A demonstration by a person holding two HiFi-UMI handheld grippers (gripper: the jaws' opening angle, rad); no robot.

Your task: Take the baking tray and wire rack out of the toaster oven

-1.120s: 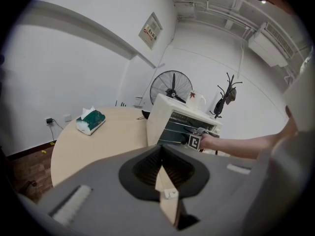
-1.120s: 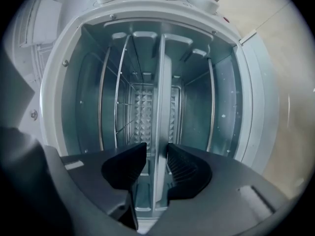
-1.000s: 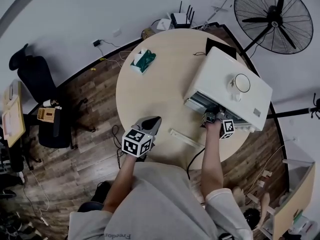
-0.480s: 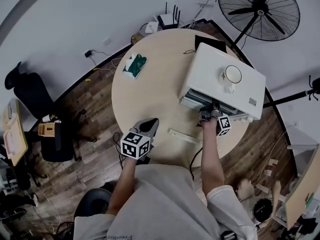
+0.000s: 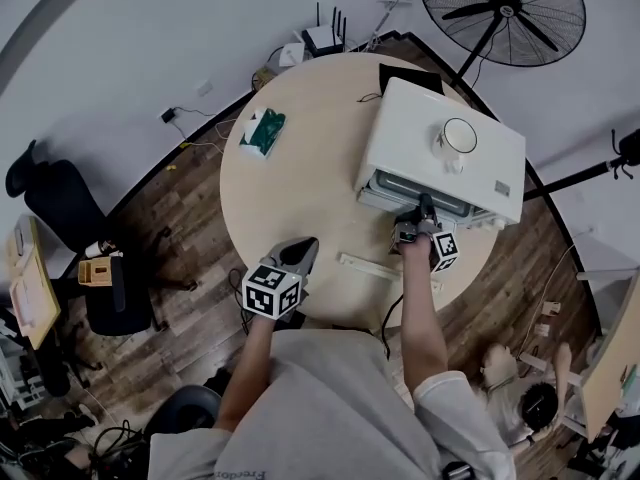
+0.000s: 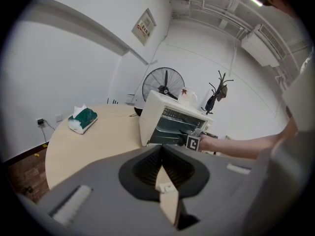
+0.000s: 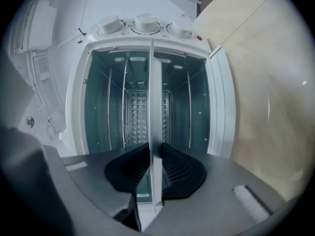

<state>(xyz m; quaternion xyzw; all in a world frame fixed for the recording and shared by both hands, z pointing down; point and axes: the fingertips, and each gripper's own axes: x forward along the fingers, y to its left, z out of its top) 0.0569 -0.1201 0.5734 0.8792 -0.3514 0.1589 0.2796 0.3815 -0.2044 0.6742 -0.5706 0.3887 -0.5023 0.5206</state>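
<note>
Now, left tool (image 5: 303, 248): pads together on nothing, hanging low over the near edge of the desk (image 5: 290, 168), pointed roughly towards the toaster oven but well apart from it
right tool (image 7: 155, 154): at the toaster oven's mouth, jaws have just been closing and are now clamped on a thin metal edge that stands between the pads
baking tray (image 7: 155, 97): I take that thin edge for its front lip; seen edge-on, it runs straight away from the right tool into the cavity, and most of it looks to be inside
wire rack: thin rods show on either side of the baking tray deeper in, but I cannot tell which of them belong to it
toaster oven (image 5: 420, 128): on the far right part of the desk, open mouth facing the person
nearer hand: the right, already on the lip; the left is out of reach of it
what the pull turns on: the baking tray lies in line with the right tool, so I judge the draw should go straight back towards the person, level, with no twist
</note>
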